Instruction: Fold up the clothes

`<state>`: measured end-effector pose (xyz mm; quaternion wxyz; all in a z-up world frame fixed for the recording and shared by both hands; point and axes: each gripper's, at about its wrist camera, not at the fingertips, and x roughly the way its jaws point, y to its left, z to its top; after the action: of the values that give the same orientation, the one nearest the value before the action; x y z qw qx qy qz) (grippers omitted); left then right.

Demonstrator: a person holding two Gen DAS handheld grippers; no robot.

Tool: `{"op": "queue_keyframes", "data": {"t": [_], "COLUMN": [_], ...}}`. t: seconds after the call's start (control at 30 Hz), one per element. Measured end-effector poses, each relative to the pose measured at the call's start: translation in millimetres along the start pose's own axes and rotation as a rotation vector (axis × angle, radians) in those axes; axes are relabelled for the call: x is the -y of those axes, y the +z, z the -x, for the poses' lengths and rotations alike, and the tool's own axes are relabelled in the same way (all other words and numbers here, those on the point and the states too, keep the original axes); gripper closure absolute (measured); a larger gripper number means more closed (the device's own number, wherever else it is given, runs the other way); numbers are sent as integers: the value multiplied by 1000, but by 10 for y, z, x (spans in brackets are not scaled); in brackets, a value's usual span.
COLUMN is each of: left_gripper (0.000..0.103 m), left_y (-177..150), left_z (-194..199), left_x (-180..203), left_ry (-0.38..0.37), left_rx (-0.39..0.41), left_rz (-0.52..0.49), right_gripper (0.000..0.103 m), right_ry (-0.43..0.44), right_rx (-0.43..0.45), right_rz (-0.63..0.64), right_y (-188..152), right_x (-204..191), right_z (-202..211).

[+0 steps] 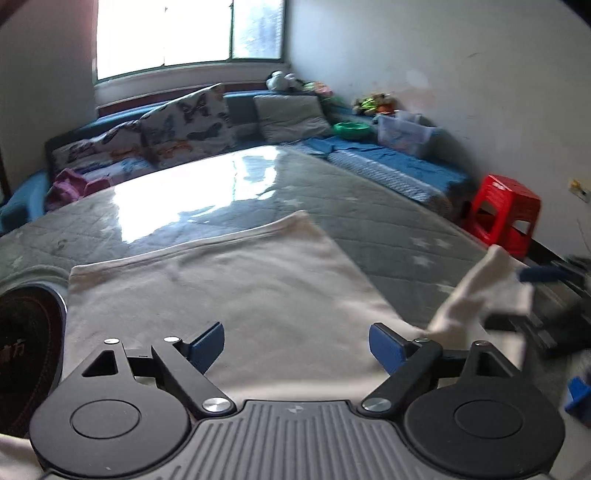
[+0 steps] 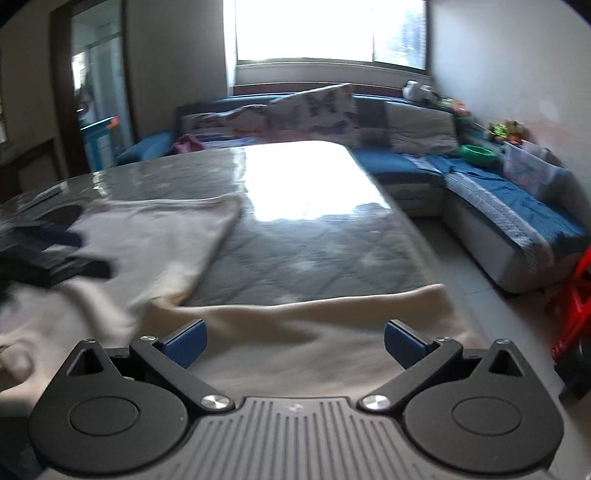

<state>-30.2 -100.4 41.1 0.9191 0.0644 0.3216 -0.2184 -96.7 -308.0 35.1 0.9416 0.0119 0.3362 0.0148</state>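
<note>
A cream garment (image 1: 221,288) lies spread on the grey table (image 1: 388,221). The left gripper (image 1: 296,345) and the right gripper (image 2: 295,341) both gape wide above it, holding nothing.

Daylight pours in through the window (image 1: 188,33) at the far end, blown out to pure white in both views. It throws a hard glare across the glossy table (image 1: 369,221), washing out the surface pattern there. Walls and corners sit dim and greyish. The pale garment (image 1: 221,288) smears with motion blur at its lifted edge, and the red stool (image 1: 504,210) looks soft. Fisheye bending curves the room's lines, with dark vignetting in the corners.
</note>
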Motion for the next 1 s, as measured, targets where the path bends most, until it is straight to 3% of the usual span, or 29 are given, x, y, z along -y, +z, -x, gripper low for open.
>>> {"op": "queue_keyframes", "data": {"t": [0.3, 0.43, 0.57, 0.7, 0.87, 1.0], "left_gripper": [15, 7, 7, 7, 6, 6], "left_y": [-224, -346, -472, -569, -697, -795], "left_z": [206, 290, 354, 435, 494, 537], "left_x": [162, 233, 284, 323, 343, 309], "left_ry": [-21, 5, 15, 37, 35, 29], "left_rx": [-2, 5, -3, 4, -14, -33], "left_rz": [-2, -38, -54, -94, -105, -91], "right_gripper": [0, 0, 0, 0, 0, 0], "right_ry": [-142, -192, -167, -72, 39, 66], "right_rx": [-35, -37, 17, 42, 31, 3], "right_rz": [-51, -102, -71, 16, 123, 189], "right_y": [-169, -199, -217, -226, -326, -438], "right_x": [449, 552, 390, 50, -401, -602], "right_z": [-66, 14, 165, 229, 240, 217]}}
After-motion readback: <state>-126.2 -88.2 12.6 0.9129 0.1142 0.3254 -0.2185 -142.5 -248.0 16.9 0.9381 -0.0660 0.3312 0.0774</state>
